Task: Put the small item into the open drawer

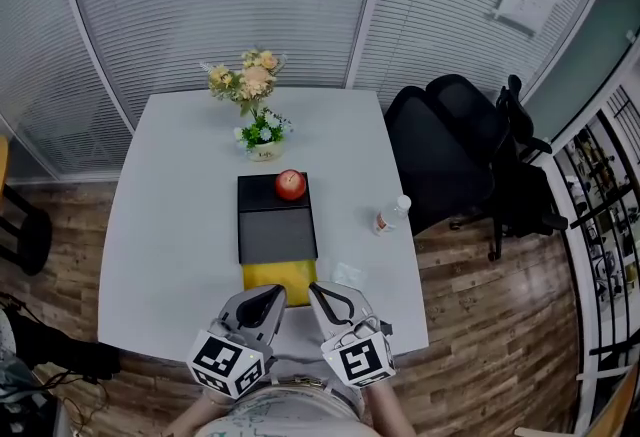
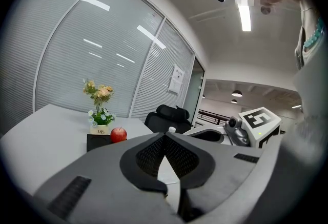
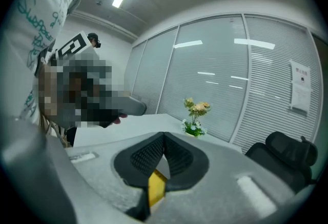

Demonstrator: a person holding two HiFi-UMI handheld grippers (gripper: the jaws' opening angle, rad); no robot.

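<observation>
**Head view.** White worktop [image 1: 170,225] with a black drawer box [image 1: 276,220] at its middle and a red apple [image 1: 290,184] on top of the box. Yellow drawer [image 1: 278,275] pulled out toward the near edge. Flowers [image 1: 252,90] toward the far edge, a bottle [image 1: 392,215] lying near the right edge. Small item [image 1: 349,274], pale and flat, too small to identify, lying on the worktop just beside the drawer's right side, not inside it. Left tool [image 1: 272,295] and right tool [image 1: 318,291] side by side over the near edge, tips toward the drawer, neither touching the item.

**Left gripper view.** Pads pressed together with nothing between them, only bare worktop through the slit below. Apple and box ahead to the left. Item not visible.

**Right gripper view.** Pads pressed together on nothing. A strip of yellow through the slit below, judged to be the drawer underneath rather than anything gripped.

**Progress, as a judgement.** Drawer already open, nothing else done. Left to do: spreading one tool, pinching the item, carrying it over the drawer's right wall, releasing it inside.
</observation>
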